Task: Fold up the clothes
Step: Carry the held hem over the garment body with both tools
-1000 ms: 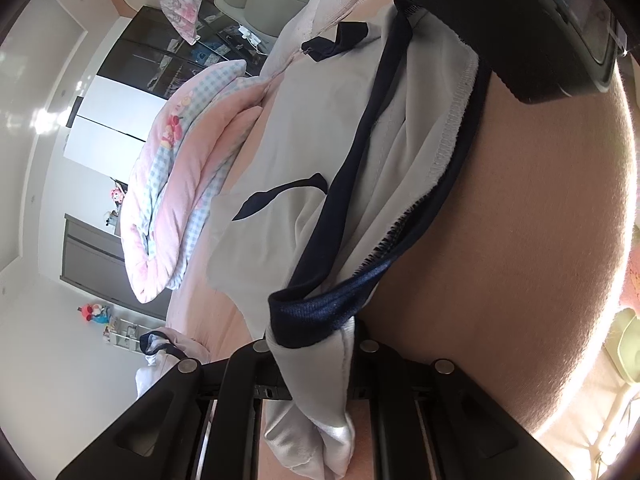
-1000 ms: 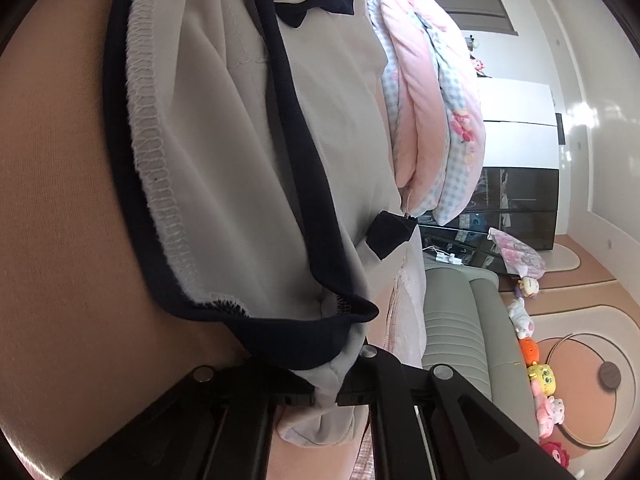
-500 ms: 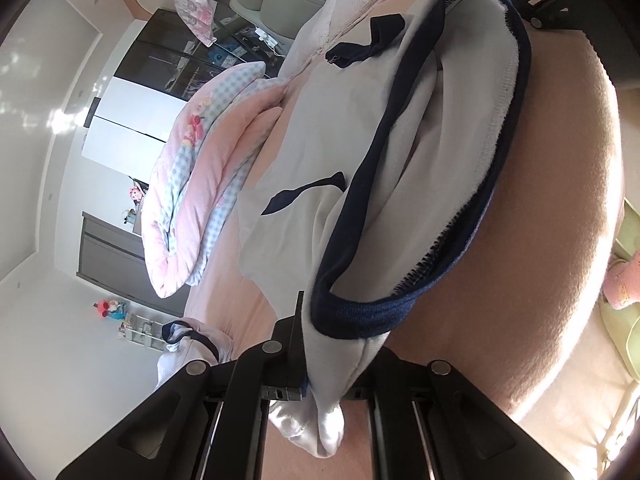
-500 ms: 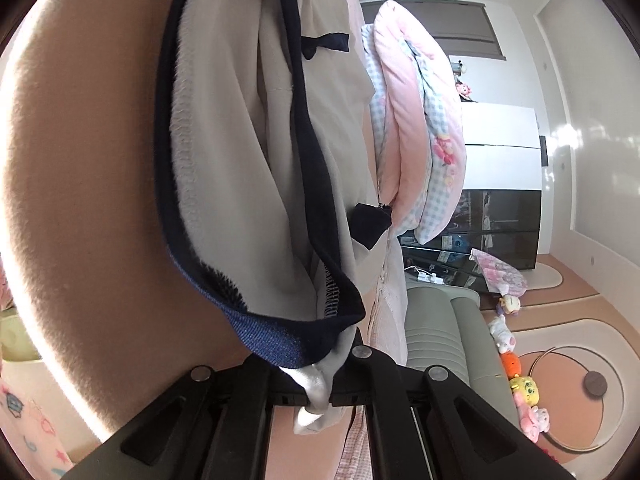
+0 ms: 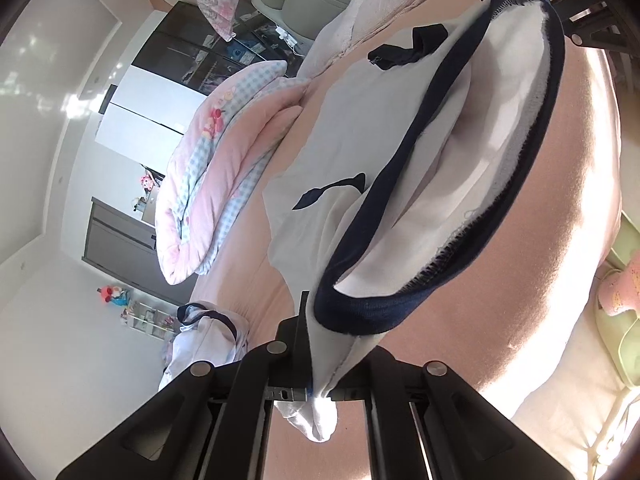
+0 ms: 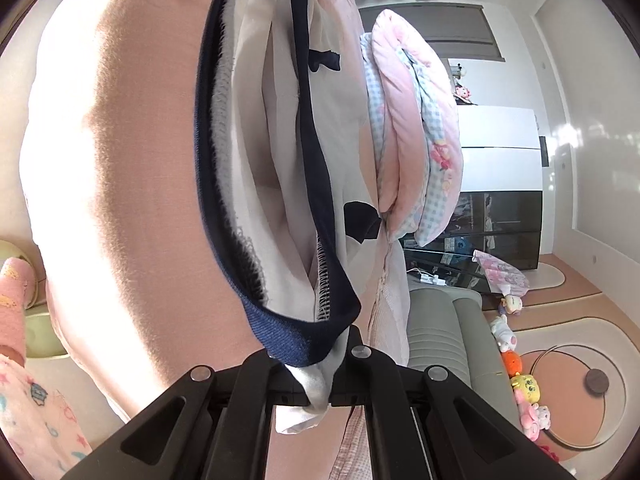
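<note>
Both grippers, left gripper (image 5: 320,364) and right gripper (image 6: 320,376), are clamped on the navy waistband (image 5: 400,184) of the grey shorts (image 5: 352,128), so I'd keep it level and taut over the bed (image 5: 540,240).

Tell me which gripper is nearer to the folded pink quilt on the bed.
Hard to call. The left gripper and the right gripper each clamp one end of the garment's navy waistband, with the pink quilt beyond the garment in both views.

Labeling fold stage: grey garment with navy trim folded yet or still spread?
Spread, not folded: the garment lies open over the bed, its navy waistband pinched by both grippers.
</note>
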Demonstrator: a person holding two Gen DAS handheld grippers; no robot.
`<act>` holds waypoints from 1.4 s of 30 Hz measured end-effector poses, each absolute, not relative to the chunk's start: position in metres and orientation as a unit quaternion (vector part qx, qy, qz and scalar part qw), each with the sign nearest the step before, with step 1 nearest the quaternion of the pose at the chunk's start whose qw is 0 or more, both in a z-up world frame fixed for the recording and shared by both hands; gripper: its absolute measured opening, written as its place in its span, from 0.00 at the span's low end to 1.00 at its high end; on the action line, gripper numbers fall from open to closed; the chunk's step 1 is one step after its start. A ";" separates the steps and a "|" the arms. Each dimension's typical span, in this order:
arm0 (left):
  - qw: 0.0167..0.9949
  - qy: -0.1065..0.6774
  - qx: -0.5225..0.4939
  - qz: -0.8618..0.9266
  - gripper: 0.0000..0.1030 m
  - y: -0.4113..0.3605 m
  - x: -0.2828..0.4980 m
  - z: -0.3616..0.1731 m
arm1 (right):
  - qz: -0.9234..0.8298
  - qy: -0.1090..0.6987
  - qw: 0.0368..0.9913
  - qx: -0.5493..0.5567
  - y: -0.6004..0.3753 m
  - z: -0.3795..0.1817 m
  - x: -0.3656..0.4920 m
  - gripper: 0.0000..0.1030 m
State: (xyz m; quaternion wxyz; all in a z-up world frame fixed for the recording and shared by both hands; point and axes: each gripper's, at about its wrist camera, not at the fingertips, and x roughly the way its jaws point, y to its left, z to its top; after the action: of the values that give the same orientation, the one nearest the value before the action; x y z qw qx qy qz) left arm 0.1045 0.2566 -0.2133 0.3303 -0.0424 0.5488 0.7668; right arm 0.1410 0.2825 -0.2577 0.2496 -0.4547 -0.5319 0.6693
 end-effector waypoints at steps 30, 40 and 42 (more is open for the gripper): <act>0.336 0.545 -0.075 0.765 0.03 0.203 0.138 -0.190 | 0.671 -0.526 0.213 -0.477 0.233 -0.236 0.174 0.02; 0.342 0.554 -0.070 0.756 0.03 0.196 0.145 -0.173 | 0.672 -0.522 0.215 -0.480 0.225 -0.218 0.179 0.02; 0.341 0.550 -0.075 0.759 0.03 0.195 0.144 -0.167 | 0.671 -0.522 0.213 -0.481 0.223 -0.213 0.179 0.02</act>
State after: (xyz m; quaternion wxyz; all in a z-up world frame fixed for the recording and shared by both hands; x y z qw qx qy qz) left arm 0.1444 0.1953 -0.1675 0.3415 -0.0748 0.5496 0.7588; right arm 0.1789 0.2229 -0.2132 0.2131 -0.4812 -0.5219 0.6713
